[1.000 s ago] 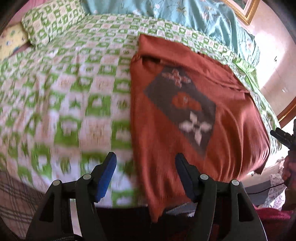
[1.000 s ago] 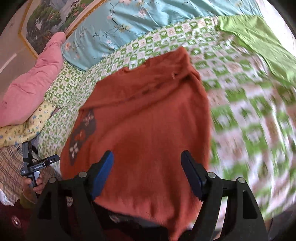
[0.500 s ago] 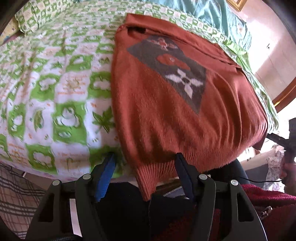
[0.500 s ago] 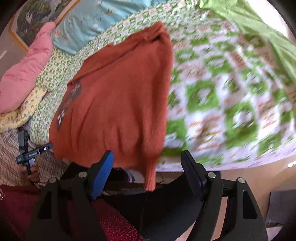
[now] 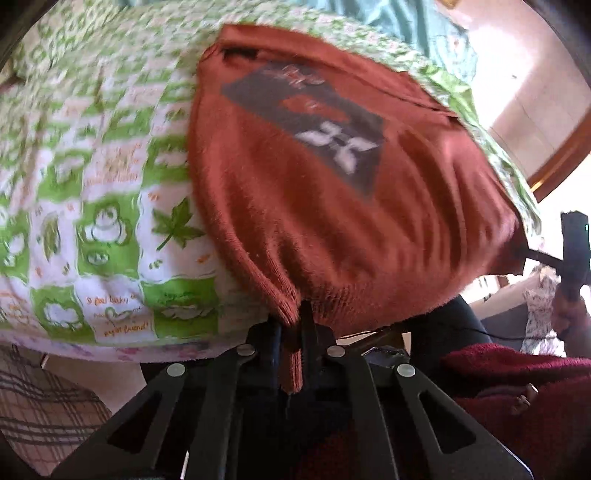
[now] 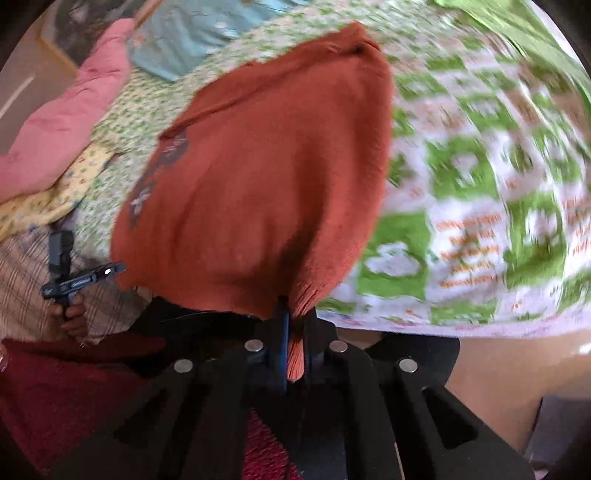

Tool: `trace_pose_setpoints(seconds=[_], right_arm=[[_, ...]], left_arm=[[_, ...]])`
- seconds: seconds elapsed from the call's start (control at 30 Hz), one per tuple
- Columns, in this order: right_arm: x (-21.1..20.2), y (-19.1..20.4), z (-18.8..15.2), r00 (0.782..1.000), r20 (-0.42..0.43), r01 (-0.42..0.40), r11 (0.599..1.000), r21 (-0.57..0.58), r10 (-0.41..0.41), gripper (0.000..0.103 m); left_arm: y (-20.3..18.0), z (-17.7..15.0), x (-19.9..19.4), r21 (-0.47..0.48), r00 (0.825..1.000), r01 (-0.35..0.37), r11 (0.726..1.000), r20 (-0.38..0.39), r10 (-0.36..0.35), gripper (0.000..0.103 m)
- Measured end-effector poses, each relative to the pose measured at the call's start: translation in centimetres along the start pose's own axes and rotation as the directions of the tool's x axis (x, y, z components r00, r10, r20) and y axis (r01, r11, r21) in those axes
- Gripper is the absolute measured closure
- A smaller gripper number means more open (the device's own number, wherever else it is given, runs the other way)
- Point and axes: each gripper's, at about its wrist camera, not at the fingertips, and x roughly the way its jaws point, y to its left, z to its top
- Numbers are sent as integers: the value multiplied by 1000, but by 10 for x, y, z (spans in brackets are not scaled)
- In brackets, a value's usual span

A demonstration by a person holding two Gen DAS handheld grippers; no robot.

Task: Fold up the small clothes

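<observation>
Two grippers, left gripper (image 5: 291,328) and right gripper (image 6: 295,325), each clamp tight on a hem corner of the rust sweater (image 5: 332,206). It overhangs the bed's (image 5: 92,184) near edge, likely held ready for folding the hem up toward its collar.

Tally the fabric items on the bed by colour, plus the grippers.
Rust-orange: 1, the sweater
Green-and-white check: 1, the bedspread
Pink: 1, the pillow
Light blue: 1, the floral quilt
Plain green: 1, the cloth
Grippers: 2, left gripper, right gripper
Total: 7
</observation>
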Motion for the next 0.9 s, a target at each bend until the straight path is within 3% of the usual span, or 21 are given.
trace_pose_setpoints(seconds=[0.13, 0.3, 0.5, 0.7, 0.8, 0.9], right_arm=[[-16, 5, 12, 991, 80, -107, 994, -17, 108, 96], [-37, 6, 33, 954, 217, -208, 978, -17, 207, 96], [-59, 16, 69, 909, 355, -219, 975, -44, 220, 96], [-56, 10, 128, 874, 445, -194, 980, -47, 194, 96], [-49, 3, 164, 873, 461, -155, 987, -40, 156, 96], [-40, -3, 199, 874, 464, -138, 990, -41, 141, 96]], left_arm=[[-12, 9, -26, 35, 996, 17, 999, 88, -20, 98], [-19, 34, -59, 49, 976, 26, 998, 216, -36, 98], [-14, 90, -85, 26, 924, 36, 999, 380, -44, 98], [-5, 149, -77, 5, 889, 30, 1000, 457, -29, 99], [-1, 184, -70, 4, 873, 23, 1000, 487, -22, 99], [7, 216, -59, -9, 872, 13, 1000, 490, -7, 99]])
